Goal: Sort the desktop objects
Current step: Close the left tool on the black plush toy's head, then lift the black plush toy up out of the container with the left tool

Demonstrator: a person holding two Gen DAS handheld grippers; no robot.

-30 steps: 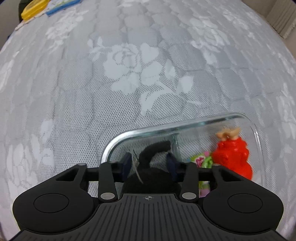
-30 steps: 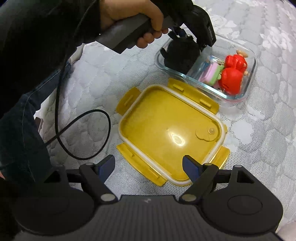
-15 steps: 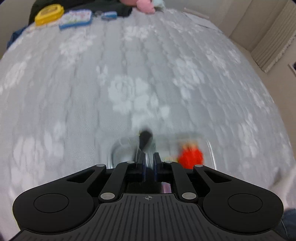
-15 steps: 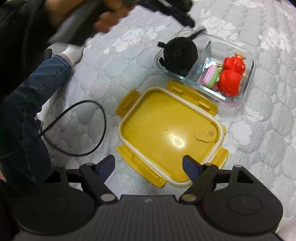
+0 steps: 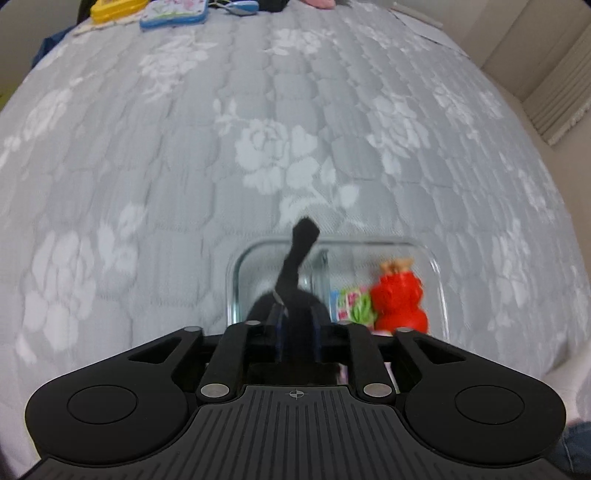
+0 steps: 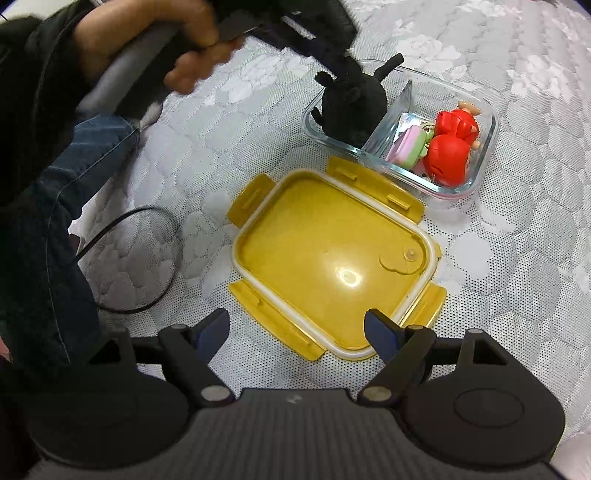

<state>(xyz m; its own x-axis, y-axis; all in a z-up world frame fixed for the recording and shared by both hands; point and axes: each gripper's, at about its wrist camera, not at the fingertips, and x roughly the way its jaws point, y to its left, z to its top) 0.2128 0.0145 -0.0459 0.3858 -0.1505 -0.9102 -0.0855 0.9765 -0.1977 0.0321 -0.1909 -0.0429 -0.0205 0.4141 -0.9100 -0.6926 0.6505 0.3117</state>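
Two compartments, split by a clear wall, are seen in the glass box, a rounded rectangle resting on a quilted grey mattress woven with pale roses. A fuzzy black toy fills the left compartment, one thin limb poking up past the rim. A glossy red figure and a pink-and-green soft piece are packed in the right one. Just beside the box, a yellow plastic lid with a white seal and four hinged tabs is laid inner side up. A black cable is looped on the mattress near a denim-clad leg.

The left claw is held over the black toy, its jaws narrowly parted after just opening again; dark fuzz is seen between the pads, but whether they press on it cannot be told. The right claw is held wide open above the lid's near edge, gripping nothing.

Compared with a second earlier, the left claw is seen higher above the box, and more mattress is shown, with a yellow case and a blue-edged tin at the far edge. The right claw and lid are unchanged.
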